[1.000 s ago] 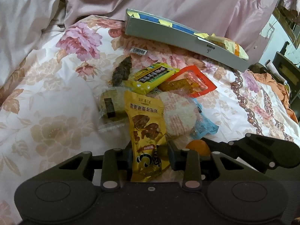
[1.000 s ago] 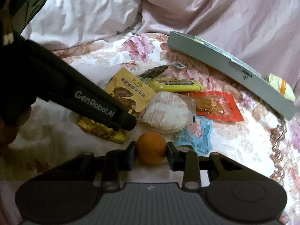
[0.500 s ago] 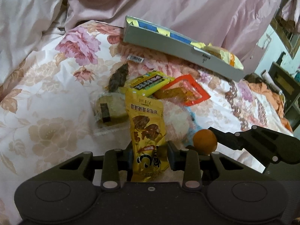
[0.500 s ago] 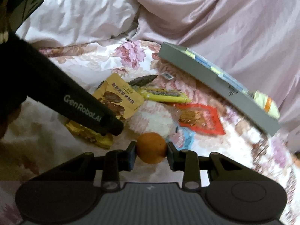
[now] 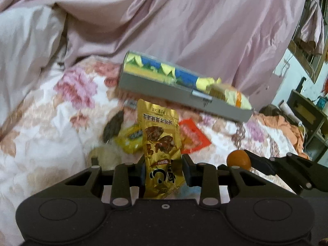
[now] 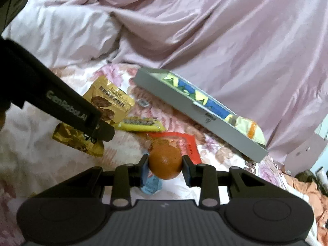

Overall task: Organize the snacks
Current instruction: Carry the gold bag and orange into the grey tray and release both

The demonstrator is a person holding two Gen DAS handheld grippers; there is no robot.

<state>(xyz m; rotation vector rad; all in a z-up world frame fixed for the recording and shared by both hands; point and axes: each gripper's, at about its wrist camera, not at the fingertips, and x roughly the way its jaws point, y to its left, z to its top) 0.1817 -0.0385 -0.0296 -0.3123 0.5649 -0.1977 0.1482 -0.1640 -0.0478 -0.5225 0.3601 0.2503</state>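
Floral bedsheet point(image 5: 41, 143), rumpled pink quilt point(image 5: 205, 30), orange cloth point(image 5: 283, 127), dark shelf point(image 5: 307, 110)

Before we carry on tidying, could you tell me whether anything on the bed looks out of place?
Yes: a pale snack bag sticks out over one end of the grey box, and the box sits tilted on the bedding rather than flat.
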